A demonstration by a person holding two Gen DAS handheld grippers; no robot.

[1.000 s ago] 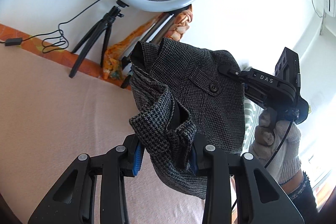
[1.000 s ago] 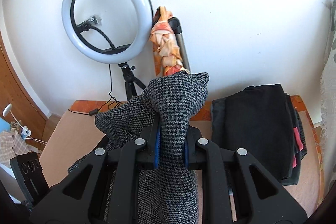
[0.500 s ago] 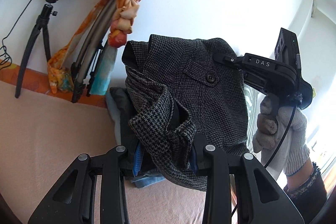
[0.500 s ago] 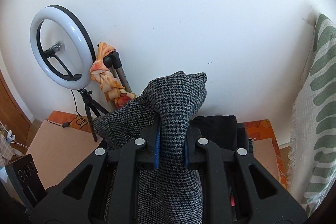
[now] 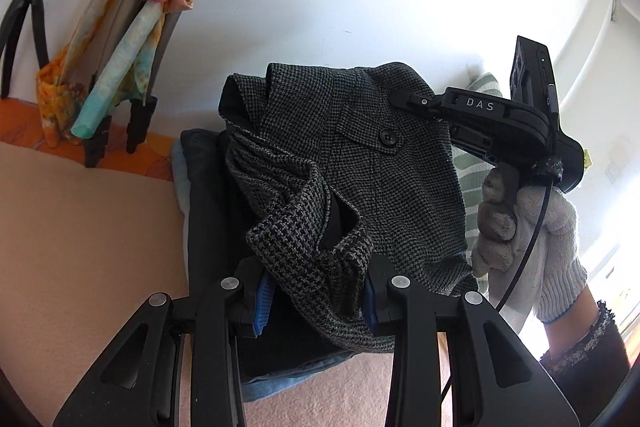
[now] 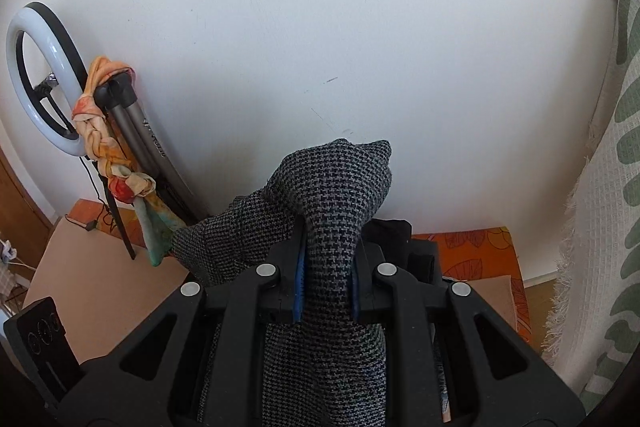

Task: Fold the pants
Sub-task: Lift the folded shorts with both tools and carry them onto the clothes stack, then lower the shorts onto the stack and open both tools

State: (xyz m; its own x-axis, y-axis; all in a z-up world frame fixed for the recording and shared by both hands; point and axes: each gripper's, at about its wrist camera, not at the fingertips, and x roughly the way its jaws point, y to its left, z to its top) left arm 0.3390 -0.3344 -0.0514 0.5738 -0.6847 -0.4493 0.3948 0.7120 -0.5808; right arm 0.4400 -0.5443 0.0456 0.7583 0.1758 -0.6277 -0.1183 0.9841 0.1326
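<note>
Pants (image 5: pixel 360 163), grey houndstooth, hang in the air between your two tools, bunched and already doubled over, with a buttoned pocket flap facing the left camera. Your left gripper (image 5: pixel 316 301) is closed on a thick wad of the cloth, which fills the gap between its blue pads (image 5: pixel 262 301); your right gripper (image 6: pixel 326 281) pinches another fold, the fabric rising ahead of its fingers and hanging below them. Seen from the left tool, the right one stands ahead and to the right, held in your gloved hand (image 5: pixel 524 239). Judged from this, the folding itself appears largely done, and what remains is to lower the bundle onto the stack of folded clothes (image 5: pixel 208 195) lying just ahead of and beneath the left tool, then to release and perhaps smooth it. How many folds the garment holds cannot be told, since its legs and hem are hidden behind the grippers. From the right tool the stack (image 6: pixel 394 235) shows only as a dark edge past the fingers, and the surface under the pants is cut off from view.
</note>
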